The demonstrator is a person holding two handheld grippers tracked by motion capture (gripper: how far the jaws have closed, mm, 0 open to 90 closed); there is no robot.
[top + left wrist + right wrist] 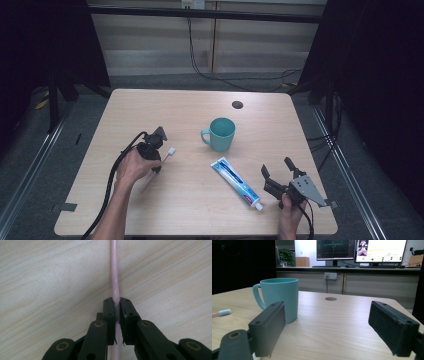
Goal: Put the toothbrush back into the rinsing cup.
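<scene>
From above we see our left gripper [161, 150] pinching a pink toothbrush [168, 154] on the table [150, 107], left of the teal mug [221, 134] and toothpaste tube [236, 182], while our right gripper [275, 168] sits spread wide. Our left gripper view shows the jaws clamped on the handle [115, 277]. Our right gripper view shows wide jaws, mug [279, 297] ahead.

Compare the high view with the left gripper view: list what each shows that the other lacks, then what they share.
The high view alone takes in the teal mug, the toothpaste tube and the right claw, open beside the tube. The left gripper view alone brings out the grip up close: black jaws pinched on the pink handle. Both share the toothbrush, the left claw and the wooden table.
</scene>
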